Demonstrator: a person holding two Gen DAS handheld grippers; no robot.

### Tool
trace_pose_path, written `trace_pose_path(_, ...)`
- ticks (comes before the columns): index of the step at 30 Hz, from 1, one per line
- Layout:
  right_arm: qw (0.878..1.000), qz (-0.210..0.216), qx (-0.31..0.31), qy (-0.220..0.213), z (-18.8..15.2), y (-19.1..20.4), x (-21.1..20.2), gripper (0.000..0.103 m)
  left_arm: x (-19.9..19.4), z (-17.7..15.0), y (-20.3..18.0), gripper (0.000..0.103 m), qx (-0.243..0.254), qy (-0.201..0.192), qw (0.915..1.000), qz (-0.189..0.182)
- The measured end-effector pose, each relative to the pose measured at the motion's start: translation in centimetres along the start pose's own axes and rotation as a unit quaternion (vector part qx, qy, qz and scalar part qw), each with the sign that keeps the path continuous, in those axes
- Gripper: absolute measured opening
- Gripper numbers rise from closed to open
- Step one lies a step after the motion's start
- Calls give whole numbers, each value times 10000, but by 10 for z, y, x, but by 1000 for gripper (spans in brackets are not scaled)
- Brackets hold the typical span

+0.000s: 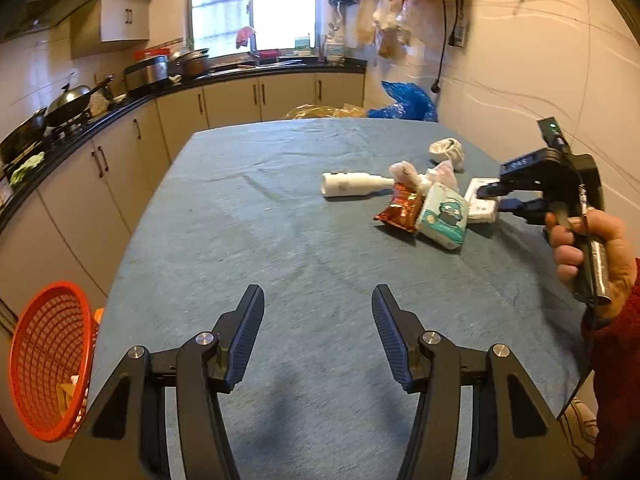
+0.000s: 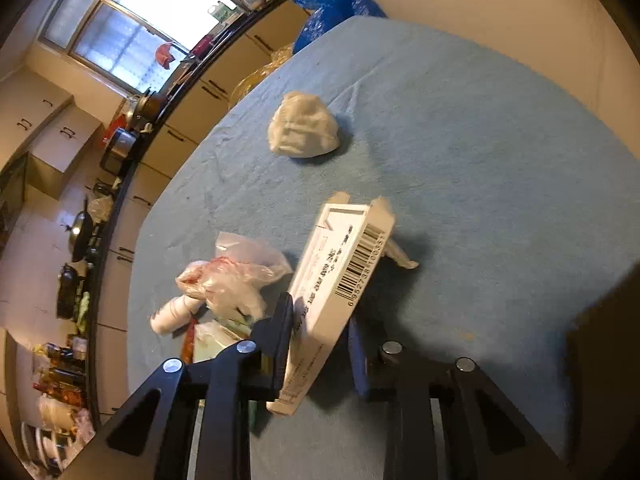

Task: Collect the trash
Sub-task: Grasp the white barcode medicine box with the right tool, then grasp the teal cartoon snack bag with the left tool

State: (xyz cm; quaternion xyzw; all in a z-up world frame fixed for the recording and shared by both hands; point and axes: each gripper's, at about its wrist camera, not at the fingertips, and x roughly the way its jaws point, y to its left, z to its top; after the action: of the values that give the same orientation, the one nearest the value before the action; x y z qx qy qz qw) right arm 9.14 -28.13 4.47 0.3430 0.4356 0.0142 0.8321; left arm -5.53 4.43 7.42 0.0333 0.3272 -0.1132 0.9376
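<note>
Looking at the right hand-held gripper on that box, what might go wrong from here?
1. The right hand-held gripper pinches the white box near one end, tilted, so it may swing or slip out.
2. The orange basket sits past the table's far side, so the carry is long.
3. The plastic bag lies against the box and could be dragged.

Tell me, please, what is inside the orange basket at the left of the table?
The orange basket stands tilted beside the table. Near its bottom some pale and yellowish scraps show. What they are, I cannot tell; the mesh wall covers the rest.
</note>
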Motion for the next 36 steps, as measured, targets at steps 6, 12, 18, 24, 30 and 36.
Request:
trace_pose_path(6,9912,810,-996,-313,-10,35,-8,14,14,17,-9,59,21,211,9995,-247)
trace_pose_path(12,9584,2146,-1879,-99,-36,59,-16,14,33,33,-42,64,324,353,9981,-391)
trace_pose_path(18,9486,2423,-2032,-91,-44,66,-13,14,61,37,-61,69,253,607,9969,-443)
trace_pose_path(24,9440,2557,-2084,-84,-50,60,-17,14,76,42,-58,69,-58,715,9966,-408)
trace_pose_path(30,9393,2711,-2100,127,-56,64,-12,14,69,41,-51,70,-115,661,9971,-357)
trace_pose_path(36,9439,2642,-1973,-163,-51,58,-21,14,71,43,-36,71,-396,683,9965,-291)
